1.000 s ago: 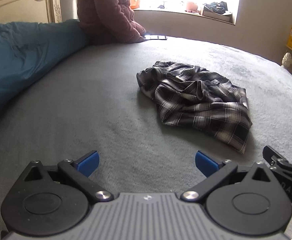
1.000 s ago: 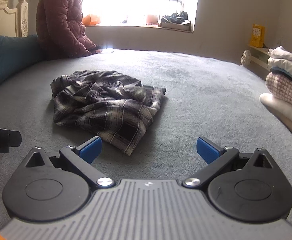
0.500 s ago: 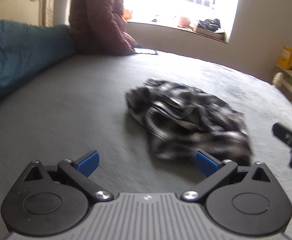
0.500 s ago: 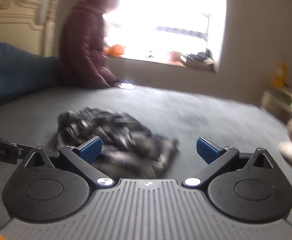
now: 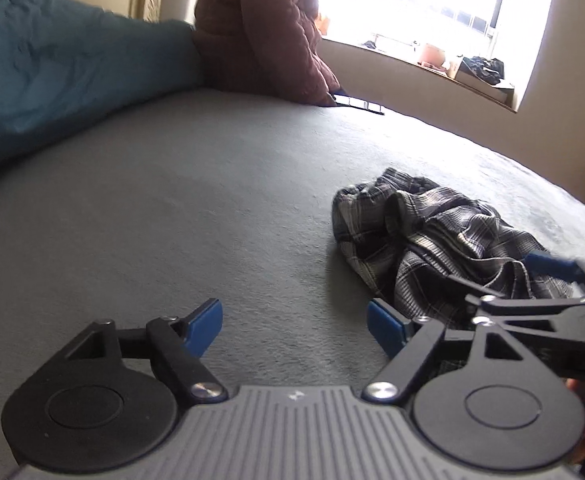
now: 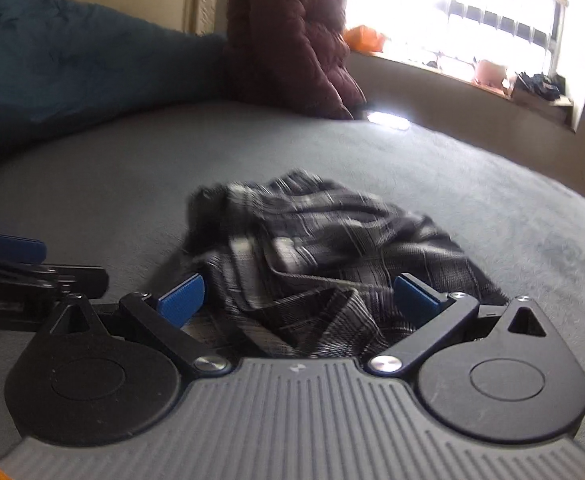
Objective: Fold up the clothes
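Note:
A crumpled black-and-white plaid garment point(image 5: 432, 240) lies in a heap on the grey bed cover point(image 5: 172, 200). My left gripper point(image 5: 294, 326) hovers low just left of the heap's near edge. Its jaws are closing with only bare cover between them, and its right pad point(image 5: 384, 326) is close to the cloth. My right gripper point(image 6: 298, 300) stands open over the garment point(image 6: 312, 240), whose near folds lie between the spread blue pads without being pinched. One right pad point(image 5: 548, 266) shows above the cloth in the left wrist view.
A person in a maroon quilted jacket point(image 5: 260, 28) sits at the bed's far edge with a phone point(image 5: 358, 104) beside them. A teal duvet point(image 5: 52, 64) is piled along the left by the headboard. A cluttered window sill point(image 5: 452, 76) runs behind.
Both grippers have moved forward and down toward the plaid garment. The right one now straddles its near edge. The left jaws have narrowed. The garment has not moved.

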{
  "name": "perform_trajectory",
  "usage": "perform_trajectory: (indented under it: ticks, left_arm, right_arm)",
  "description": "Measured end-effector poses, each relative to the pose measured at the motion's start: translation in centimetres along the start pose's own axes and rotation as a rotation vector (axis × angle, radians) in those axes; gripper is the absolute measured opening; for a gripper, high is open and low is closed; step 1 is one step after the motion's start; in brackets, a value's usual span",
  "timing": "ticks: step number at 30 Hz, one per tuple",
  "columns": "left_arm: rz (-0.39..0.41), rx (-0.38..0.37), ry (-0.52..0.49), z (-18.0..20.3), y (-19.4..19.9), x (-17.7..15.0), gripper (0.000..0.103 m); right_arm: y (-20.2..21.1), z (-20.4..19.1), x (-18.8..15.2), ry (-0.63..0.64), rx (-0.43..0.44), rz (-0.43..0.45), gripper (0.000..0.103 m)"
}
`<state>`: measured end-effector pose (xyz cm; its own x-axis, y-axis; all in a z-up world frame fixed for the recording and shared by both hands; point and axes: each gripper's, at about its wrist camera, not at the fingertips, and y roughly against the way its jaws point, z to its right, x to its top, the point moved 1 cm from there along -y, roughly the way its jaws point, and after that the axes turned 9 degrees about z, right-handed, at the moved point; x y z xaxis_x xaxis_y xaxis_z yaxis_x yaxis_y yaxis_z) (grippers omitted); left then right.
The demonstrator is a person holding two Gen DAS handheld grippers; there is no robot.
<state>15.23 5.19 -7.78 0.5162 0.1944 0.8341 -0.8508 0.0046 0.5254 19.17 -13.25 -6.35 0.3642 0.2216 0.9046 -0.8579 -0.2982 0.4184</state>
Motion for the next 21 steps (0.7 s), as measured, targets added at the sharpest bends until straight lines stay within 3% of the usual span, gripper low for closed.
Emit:
perform_trajectory:
  ticks: [2,4,7,10,13,18,21]
  left_arm:
    - [0.009,-0.018,0.001,0.0,-0.5,-0.1,0.076]
    - [0.018,-0.032,-0.007,0.2,-1.2,-0.1,0.075]
    - [0.012,-0.057,0.000,0.6,-2.4,0.1,0.072]
    - [0.024,-0.067,0.033,0.8,-3.6,0.5,0.072]
    - [0.031,-0.066,0.061,1.1,-5.0,0.8,0.072]
    - [0.004,-0.046,0.057,1.9,-7.9,1.4,0.072]
    - [-0.010,-0.029,0.026,2.6,-9.5,1.8,0.072]
  right_arm:
    - [-0.6,0.8,-0.6,-0.038,0.003,-0.023,0.094]
    - [0.1,2.6,-1.0,-0.111,0.016,-0.017,0.062]
    - [2.6,5.5,-1.1,-0.235,-0.024,0.027,0.034]
    - [5.6,8.6,-1.3,-0.364,-0.084,0.078,0.016]
    - [9.9,11.5,-2.7,-0.501,-0.194,0.152,0.003]
    - [16.5,17.0,-6.8,-0.687,-0.411,0.209,0.001]
    - [19.5,19.1,-9.3,-0.783,-0.466,0.187,0.005]
